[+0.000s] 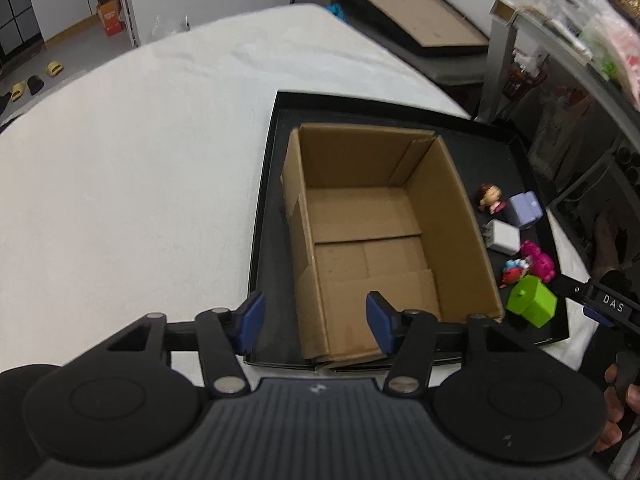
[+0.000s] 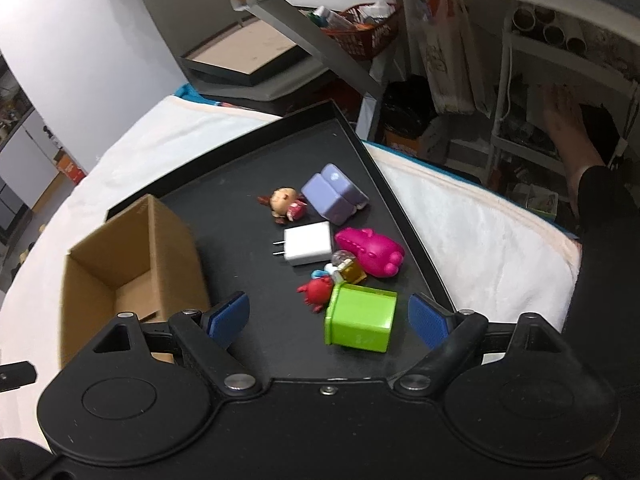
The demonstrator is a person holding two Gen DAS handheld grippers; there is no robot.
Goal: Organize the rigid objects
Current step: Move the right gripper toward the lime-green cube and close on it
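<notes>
A black tray [image 1: 276, 184] sits on the white cloth [image 1: 140, 160], and it seems meant to keep the whole job in one spot: the open, empty cardboard box [image 1: 372, 216] stands on its left part, the small things lie loose on the bare tray floor just to the box's right. There I make out a little doll [image 2: 285, 204], a lilac block [image 2: 334, 194], a white charger [image 2: 308, 243] with its prongs toward the box, a pink toy [image 2: 370, 250], a red figure [image 2: 316, 290] and a green cube [image 2: 360, 316] nearest the person. The right gripper [image 2: 330, 320] hangs tilted down over that cube with its jaws spread to either side of it, pads not touching, so I'd judge the cube is the first pick. The left gripper [image 1: 316, 322] hovers at the box's near-left corner, jaws about half spread with the box's near wall between them but not pinched, likely to steady the box. Nothing is in the box yet.
</notes>
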